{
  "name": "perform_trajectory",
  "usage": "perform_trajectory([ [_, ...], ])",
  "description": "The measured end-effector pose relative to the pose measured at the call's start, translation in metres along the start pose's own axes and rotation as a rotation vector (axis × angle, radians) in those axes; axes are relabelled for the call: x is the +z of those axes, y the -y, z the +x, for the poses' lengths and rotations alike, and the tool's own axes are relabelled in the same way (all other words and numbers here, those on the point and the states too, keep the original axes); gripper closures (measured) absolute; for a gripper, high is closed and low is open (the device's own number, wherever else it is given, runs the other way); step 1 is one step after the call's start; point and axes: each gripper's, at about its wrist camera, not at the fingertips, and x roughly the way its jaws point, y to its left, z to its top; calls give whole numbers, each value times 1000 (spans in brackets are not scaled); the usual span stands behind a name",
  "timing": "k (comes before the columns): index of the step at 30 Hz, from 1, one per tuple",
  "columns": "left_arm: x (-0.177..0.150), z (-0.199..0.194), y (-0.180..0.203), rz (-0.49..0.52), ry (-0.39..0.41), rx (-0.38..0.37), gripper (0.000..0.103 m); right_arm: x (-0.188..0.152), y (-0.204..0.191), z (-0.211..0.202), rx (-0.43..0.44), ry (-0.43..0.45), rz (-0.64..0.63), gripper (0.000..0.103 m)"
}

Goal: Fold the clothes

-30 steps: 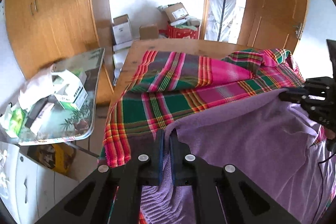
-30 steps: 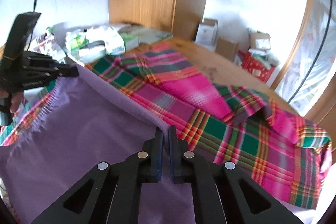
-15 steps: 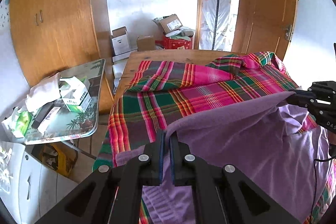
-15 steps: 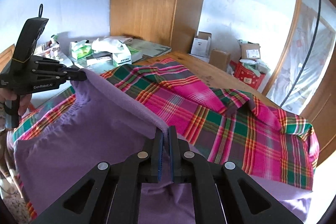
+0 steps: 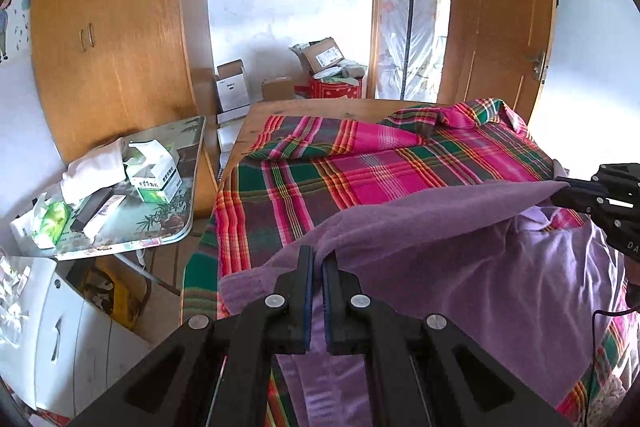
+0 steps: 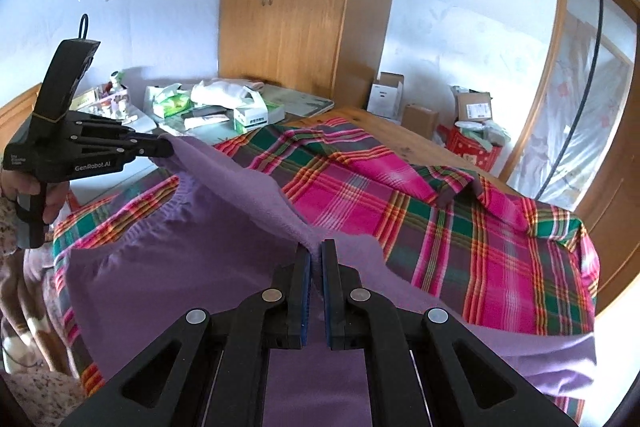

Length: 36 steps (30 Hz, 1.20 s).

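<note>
Both the left gripper (image 5: 316, 259) and right gripper (image 6: 316, 253) are pinching the purple garment's (image 6: 192, 267) raised edge, which is risking slippage if tension turns uneven.

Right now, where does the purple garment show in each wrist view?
Left wrist: purple garment fills lower right, pinched in the left tongs; the right tongs hold its far corner.
Right wrist: it fills lower left, clamped by both tongs.
Shared landmark: plaid blanket.
</note>
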Motion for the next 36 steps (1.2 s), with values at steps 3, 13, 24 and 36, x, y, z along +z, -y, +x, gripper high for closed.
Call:
perform_trajectory([
  [3, -10, -10, 4, 3, 3, 0, 99, -8, -9, -9, -11, 7, -5, 98],
  [13, -40, -39, 17, 16, 13, 19, 99, -31, -32, -34, -26, 12, -9, 98],
  [24, -67, -53, 30, 25, -3, 18, 99, -62, -49, -48, -27, -18, 4, 98],
  [36, -98, -65, 46, 35, -23, 14, 99, -93, -58, -59, -16, -54, 27, 98],
])
